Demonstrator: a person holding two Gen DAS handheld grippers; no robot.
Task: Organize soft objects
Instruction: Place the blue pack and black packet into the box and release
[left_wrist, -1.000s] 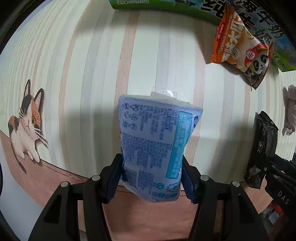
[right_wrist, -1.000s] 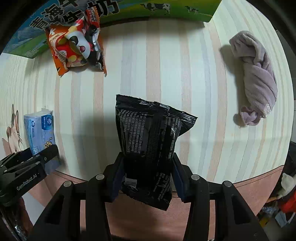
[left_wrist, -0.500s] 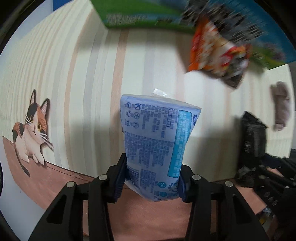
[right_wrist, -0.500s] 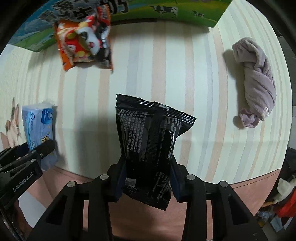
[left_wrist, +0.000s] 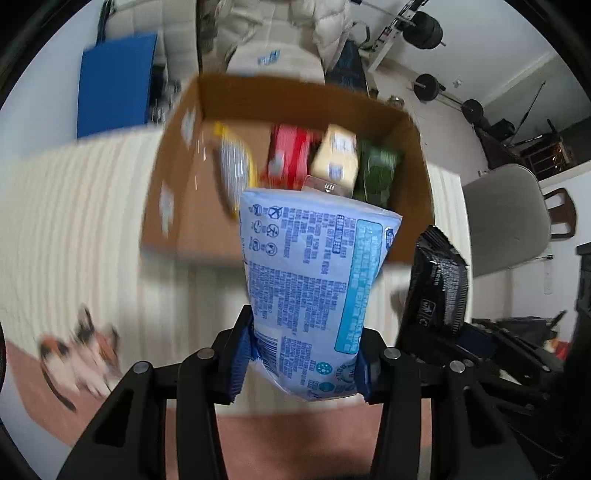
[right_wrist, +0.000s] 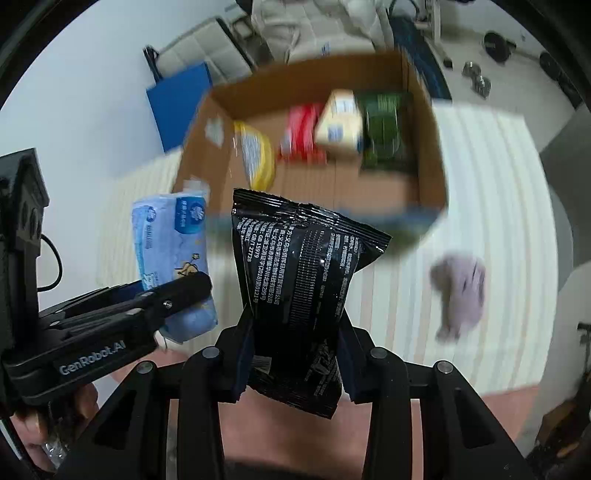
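My left gripper (left_wrist: 301, 360) is shut on a blue tissue pack (left_wrist: 314, 284), held upright above the striped table. In the right wrist view the same blue tissue pack (right_wrist: 173, 254) shows at the left in that gripper. My right gripper (right_wrist: 295, 354) is shut on a black packet (right_wrist: 295, 280), also lifted off the table; the black packet (left_wrist: 436, 284) appears at the right of the left wrist view. Beyond both lies an open cardboard box (left_wrist: 173, 177) holding yellow, red, tan and green packs. The open box (right_wrist: 424, 122) is blurred by motion.
A lilac cloth (right_wrist: 461, 291) lies on the striped table (right_wrist: 480, 184) at the right. A cat picture (left_wrist: 81, 354) marks the tablecloth near the front left. A grey chair (left_wrist: 506, 221), a blue panel (left_wrist: 114, 81) and weights stand beyond the table.
Both grippers have risen and tilted up with their packs, so the open box and the room came into view. The orange snack bag left view.
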